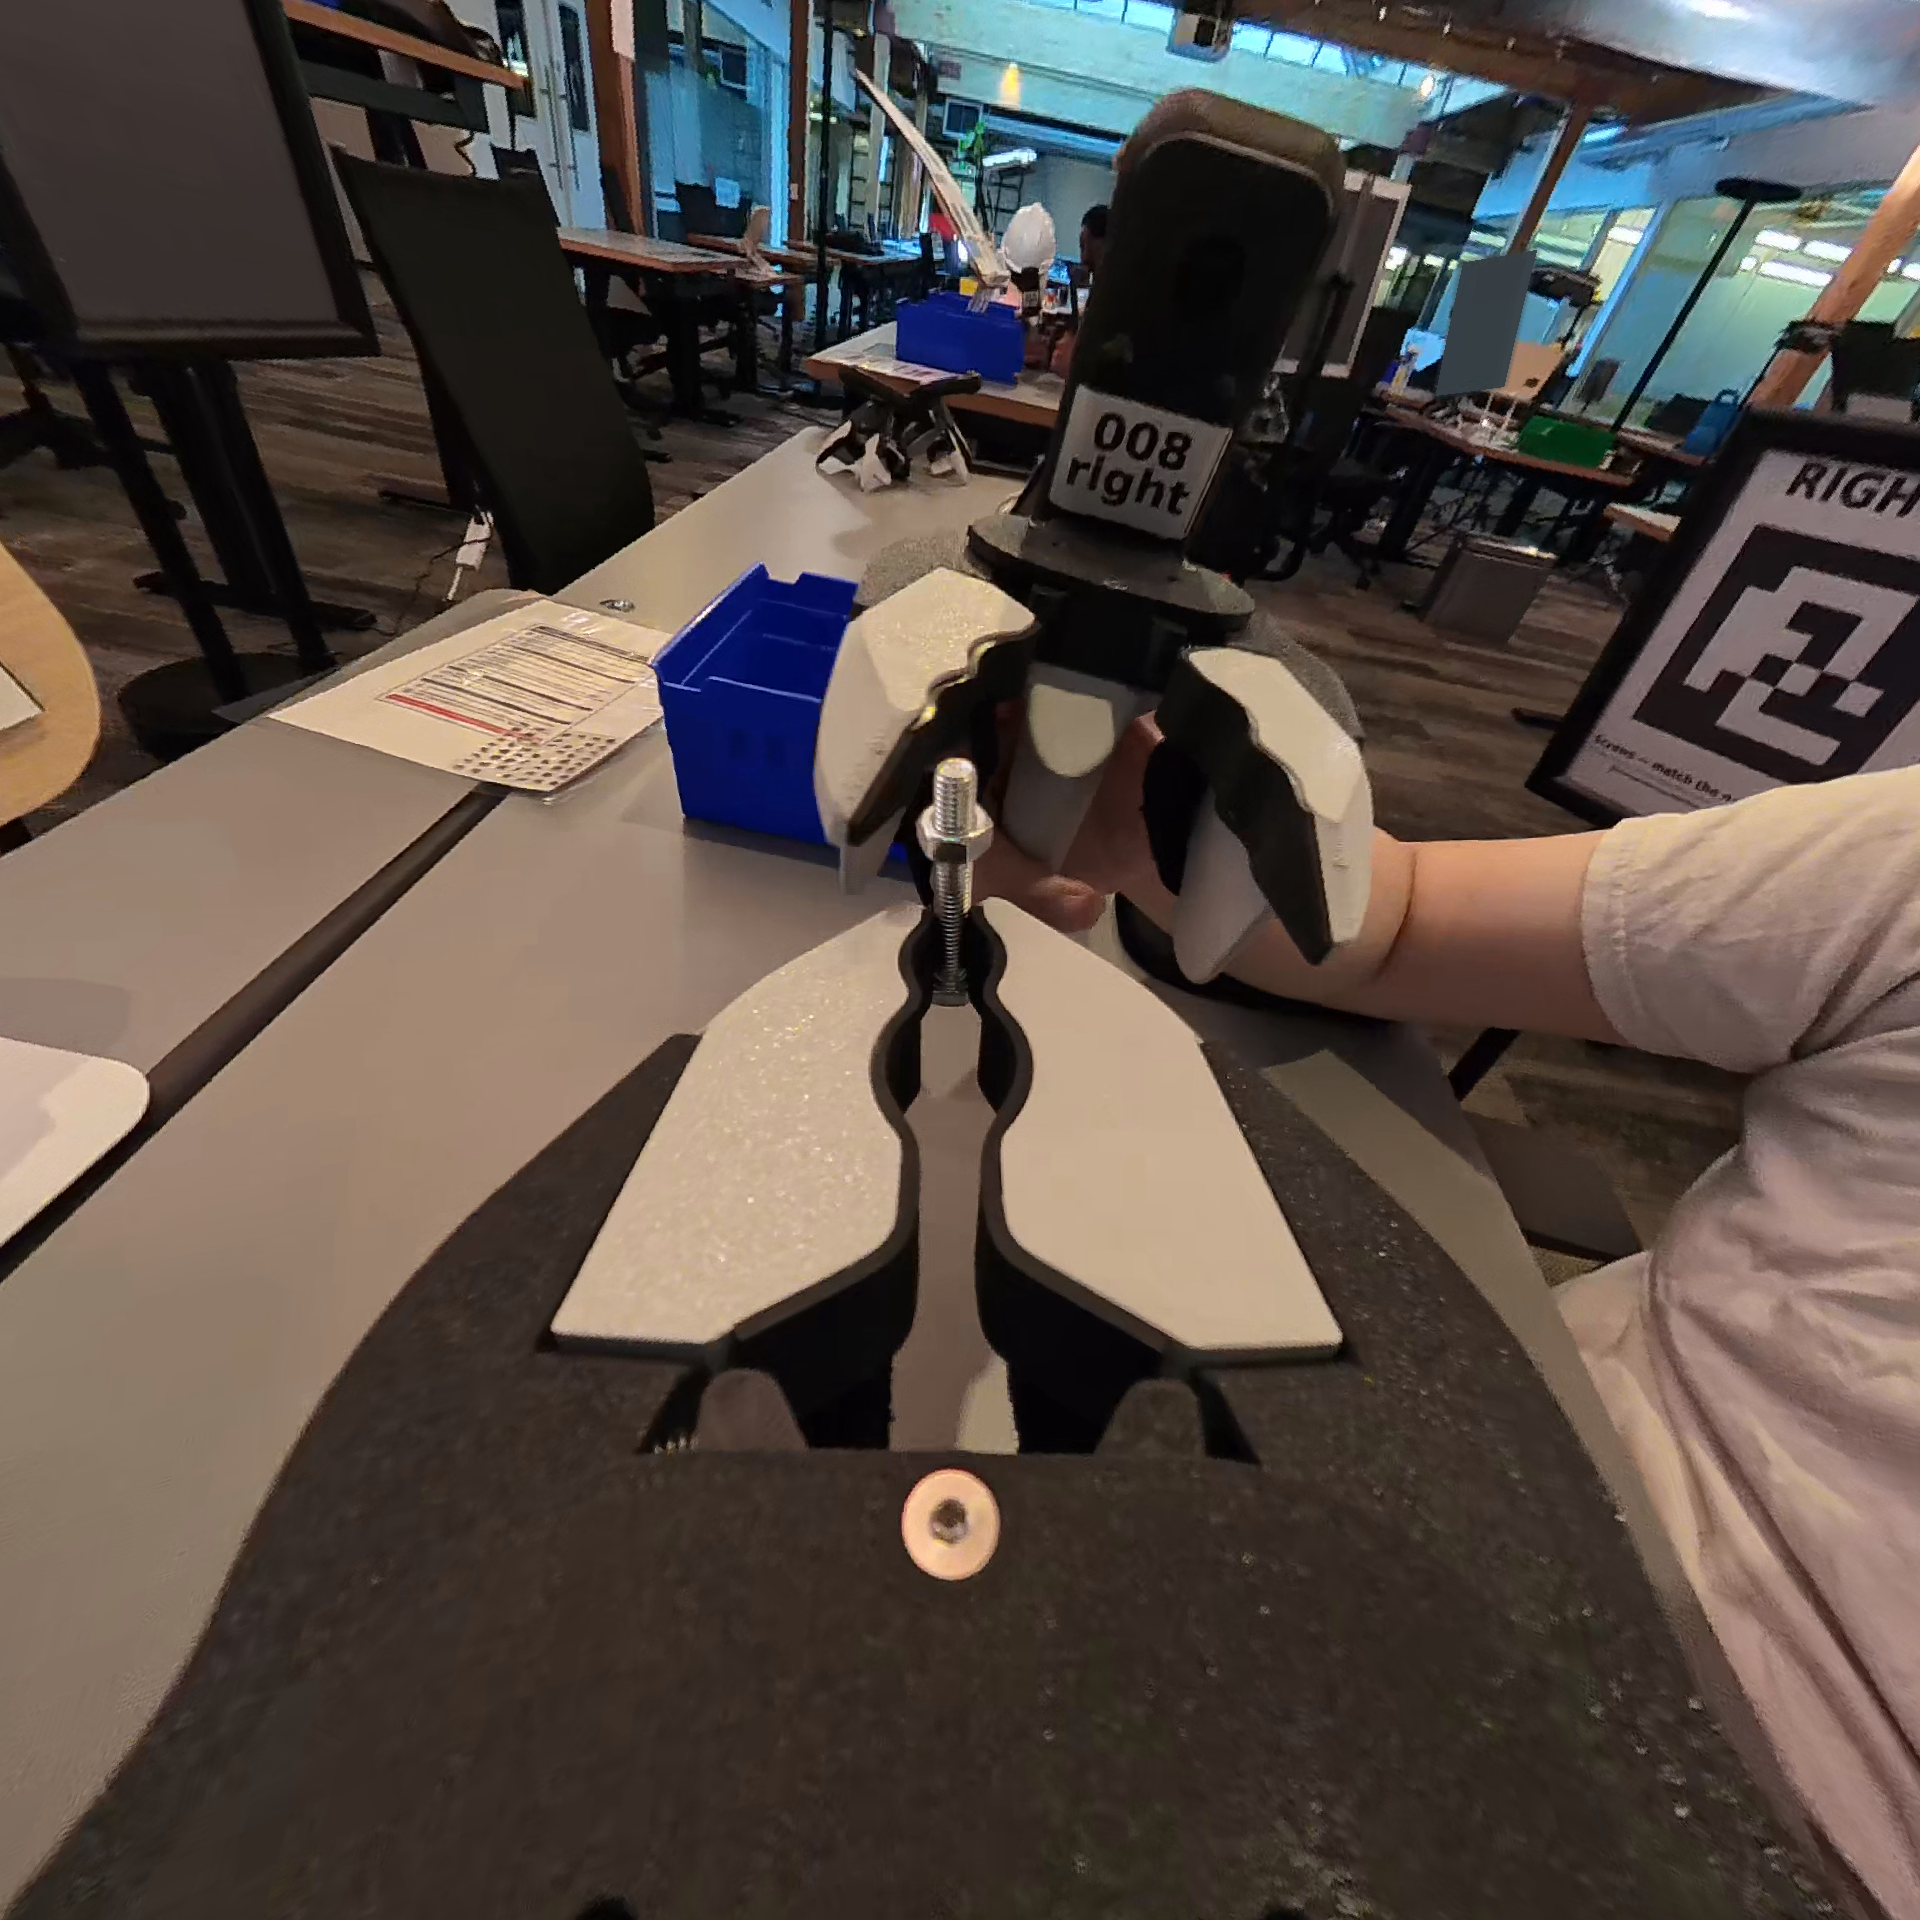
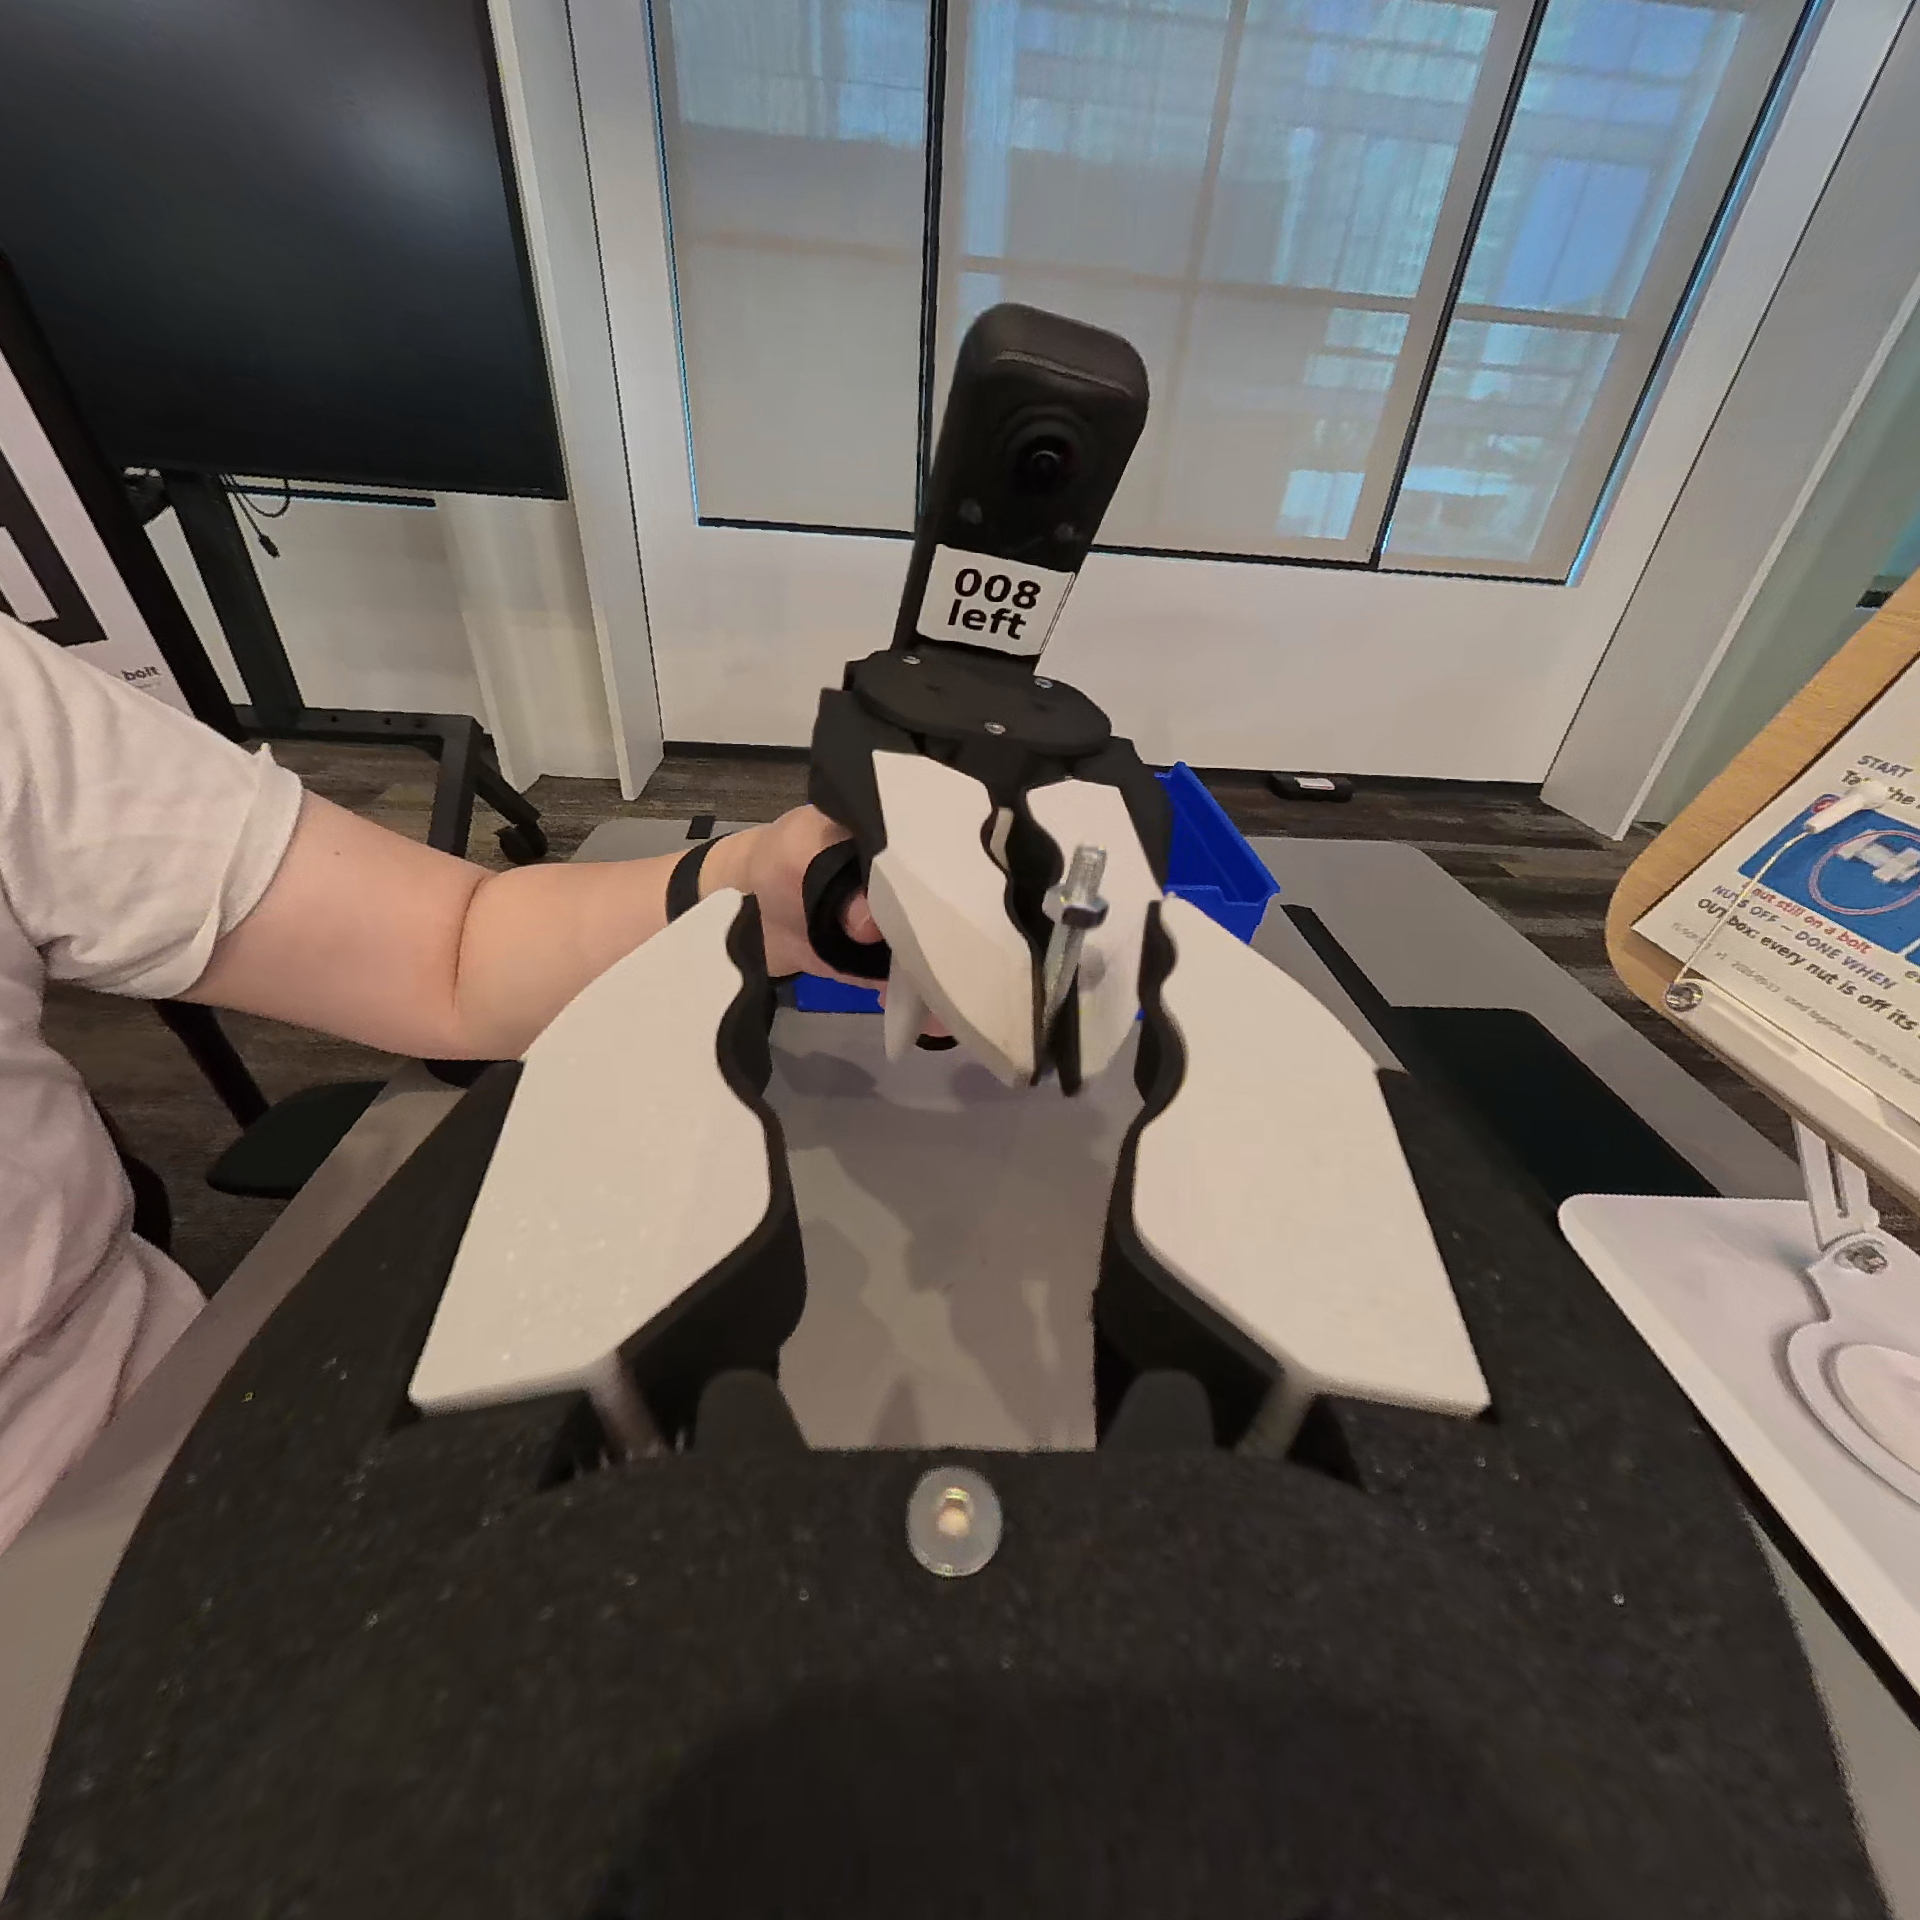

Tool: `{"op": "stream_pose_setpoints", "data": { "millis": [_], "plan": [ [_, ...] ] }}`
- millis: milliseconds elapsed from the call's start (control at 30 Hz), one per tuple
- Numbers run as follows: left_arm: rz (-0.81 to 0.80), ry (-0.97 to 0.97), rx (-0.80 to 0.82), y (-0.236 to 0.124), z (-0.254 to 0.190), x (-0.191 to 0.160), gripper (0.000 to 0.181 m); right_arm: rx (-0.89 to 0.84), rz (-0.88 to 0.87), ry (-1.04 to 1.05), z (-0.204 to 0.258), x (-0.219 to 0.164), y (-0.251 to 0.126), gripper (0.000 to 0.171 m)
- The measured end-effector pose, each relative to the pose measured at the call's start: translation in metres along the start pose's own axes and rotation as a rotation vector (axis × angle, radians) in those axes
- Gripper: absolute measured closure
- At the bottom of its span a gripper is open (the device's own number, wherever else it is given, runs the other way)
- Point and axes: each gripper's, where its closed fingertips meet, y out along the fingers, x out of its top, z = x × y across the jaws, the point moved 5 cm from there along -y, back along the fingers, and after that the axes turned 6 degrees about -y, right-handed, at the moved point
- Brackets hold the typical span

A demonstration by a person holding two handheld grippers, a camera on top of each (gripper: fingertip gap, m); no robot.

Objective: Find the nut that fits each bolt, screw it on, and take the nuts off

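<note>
My left gripper (image 1: pixel 951 935) is shut on the lower end of a silver bolt (image 1: pixel 953 894) and holds it upright above the grey table (image 1: pixel 416 1039). A hex nut (image 1: pixel 954 828) sits on the thread below the bolt's top. My right gripper (image 2: pixel 954 920) is open and empty, facing the left one. The bolt (image 2: pixel 1065 956) and its nut (image 2: pixel 1083 914) stand between its spread fingers, close to the right-hand finger (image 2: pixel 1247 1039). I cannot tell whether that finger touches the nut. The right gripper also shows in the left wrist view (image 1: pixel 1039 904), and the left gripper in the right wrist view (image 2: pixel 1044 1075).
A blue bin (image 1: pixel 748 717) (image 2: pixel 1216 862) stands on the table behind the grippers. A printed sheet (image 1: pixel 499 696) lies at the far left. A framed marker sign (image 1: pixel 1766 644) stands on the right. A stand with an instruction sheet (image 2: pixel 1818 935) and its white base (image 2: pixel 1683 1351) are nearby. A person's arm (image 1: pixel 1507 935) reaches in. Only a small space, under 4 cm, lies between the two pairs of fingers.
</note>
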Motion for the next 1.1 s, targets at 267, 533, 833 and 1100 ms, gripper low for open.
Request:
{"op": "stream_pose_setpoints", "data": {
  "millis": [267, 533, 833, 1100],
  "plan": [
    [0.001, 0.007, 0.042, -0.003, 0.005, 0.0, 0.177, 0.021, 0.0, -0.001, 0.001, 0.004, -0.004, 0.107],
    [0.043, 0.025, 0.029, 0.006, 0.001, -0.006, 0.177, 0.025, -0.024, 0.038, -0.001, 0.0, -0.001, 0.108],
    [-0.007, 0.008, 0.006, -0.001, 0.001, 0.0, 0.177, 0.02, -0.034, 0.054, -0.006, 0.003, -0.009, 0.125],
    [-0.022, 0.012, -0.038, -0.002, -0.005, 0.003, 0.177, 0.057, -0.069, 0.222, -0.018, -0.006, -0.014, 0.158]
  ]
}}
